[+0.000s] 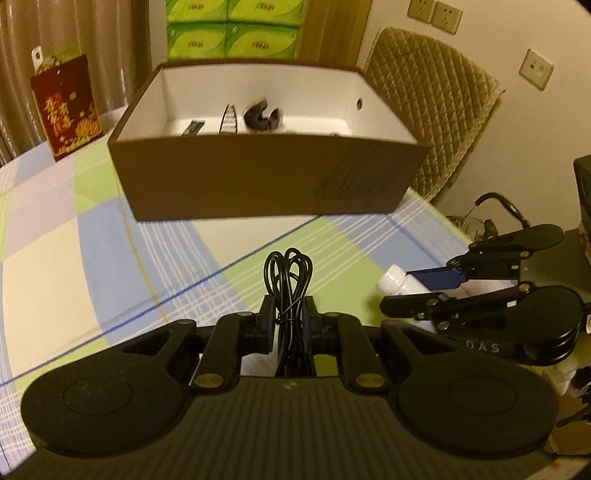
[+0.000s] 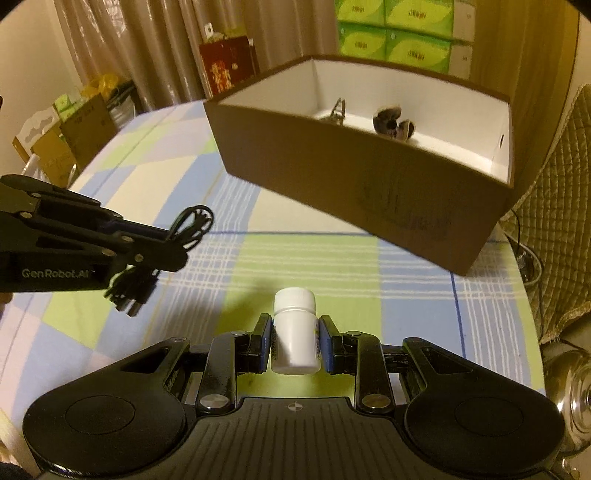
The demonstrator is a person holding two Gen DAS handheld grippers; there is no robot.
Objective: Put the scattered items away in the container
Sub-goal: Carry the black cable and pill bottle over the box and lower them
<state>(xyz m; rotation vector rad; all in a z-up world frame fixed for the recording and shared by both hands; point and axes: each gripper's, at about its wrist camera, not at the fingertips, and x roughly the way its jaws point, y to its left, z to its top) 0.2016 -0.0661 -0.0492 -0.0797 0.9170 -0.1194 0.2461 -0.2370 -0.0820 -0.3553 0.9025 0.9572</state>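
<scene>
A checked tablecloth (image 2: 314,258) is spread under an open brown box (image 1: 266,177), inside which a dark furry item (image 1: 262,116) and a few small things are seen on its white floor. In front of the box, a coiled black cable (image 1: 290,295) is pinched tight by the left gripper (image 1: 290,317), its loops pointing toward the box. Right of the cable, a white bottle (image 2: 295,332) is clamped by the right gripper (image 2: 295,339), lengthwise, cap toward the box.

One brown box (image 1: 266,181), one coiled black cable (image 1: 290,280), one white bottle (image 2: 295,332). Four green cartons (image 1: 232,27) behind. One red bag (image 1: 66,107).
</scene>
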